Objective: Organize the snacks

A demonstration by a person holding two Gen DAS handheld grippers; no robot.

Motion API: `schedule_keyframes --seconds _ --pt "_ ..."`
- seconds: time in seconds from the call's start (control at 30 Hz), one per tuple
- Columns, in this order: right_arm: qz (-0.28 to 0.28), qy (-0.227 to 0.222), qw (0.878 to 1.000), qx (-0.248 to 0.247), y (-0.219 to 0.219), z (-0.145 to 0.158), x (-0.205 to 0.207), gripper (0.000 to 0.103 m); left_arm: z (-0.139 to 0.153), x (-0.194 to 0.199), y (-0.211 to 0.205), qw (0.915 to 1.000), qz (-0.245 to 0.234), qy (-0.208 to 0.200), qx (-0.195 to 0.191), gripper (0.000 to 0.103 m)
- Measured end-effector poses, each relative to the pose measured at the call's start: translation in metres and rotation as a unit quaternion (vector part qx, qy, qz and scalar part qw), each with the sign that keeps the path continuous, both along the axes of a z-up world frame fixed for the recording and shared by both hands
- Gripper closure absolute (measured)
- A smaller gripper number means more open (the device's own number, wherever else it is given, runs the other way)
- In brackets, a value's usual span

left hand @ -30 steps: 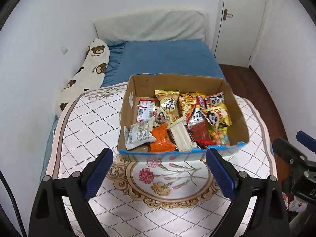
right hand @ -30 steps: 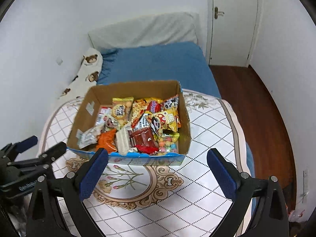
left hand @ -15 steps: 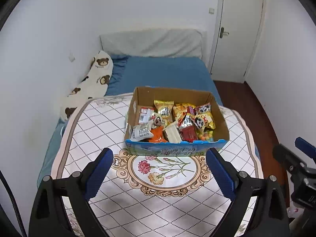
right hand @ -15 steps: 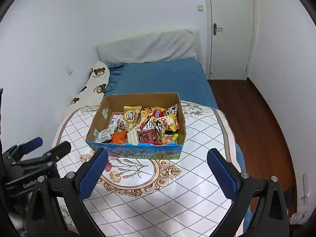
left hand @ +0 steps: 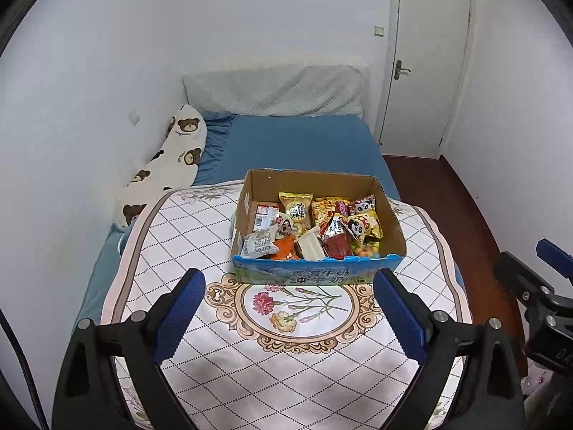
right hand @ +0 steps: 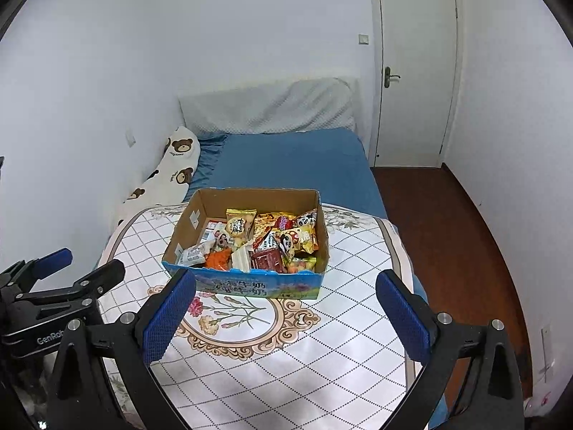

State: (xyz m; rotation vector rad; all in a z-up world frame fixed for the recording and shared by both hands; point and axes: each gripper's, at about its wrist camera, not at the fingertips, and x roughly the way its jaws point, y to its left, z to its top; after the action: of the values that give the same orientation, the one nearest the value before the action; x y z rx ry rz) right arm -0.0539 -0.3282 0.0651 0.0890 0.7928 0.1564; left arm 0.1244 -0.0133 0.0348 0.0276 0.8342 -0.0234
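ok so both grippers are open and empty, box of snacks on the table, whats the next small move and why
Probably bring the left gripper forward and down toward the grey-white packet at the near left corner of the cardboard box. Both it and the right gripper hang open and empty, short of the box, and that packet lies on top by the front wall, easy to reach.

Both wrist views overlook snack box (left hand: 318, 229), seemingly distant.

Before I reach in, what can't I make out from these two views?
- Lower snacks in the cardboard box: both views, buried under top packets.
- Box's near inside corner: both views, hidden by its front wall.
- Most packet labels: too small.
- Table near edge: cut off, behind left gripper and right gripper.
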Motion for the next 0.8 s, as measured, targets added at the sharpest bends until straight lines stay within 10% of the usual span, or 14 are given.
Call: schedule_keyframes --seconds 0.8 --pt "-0.044 0.023 0.998 -0.032 0.004 -0.061 0.084 0.000 -0.051 0.067 -0.012 0.9993 0.009 0.014 0.034 0.000"
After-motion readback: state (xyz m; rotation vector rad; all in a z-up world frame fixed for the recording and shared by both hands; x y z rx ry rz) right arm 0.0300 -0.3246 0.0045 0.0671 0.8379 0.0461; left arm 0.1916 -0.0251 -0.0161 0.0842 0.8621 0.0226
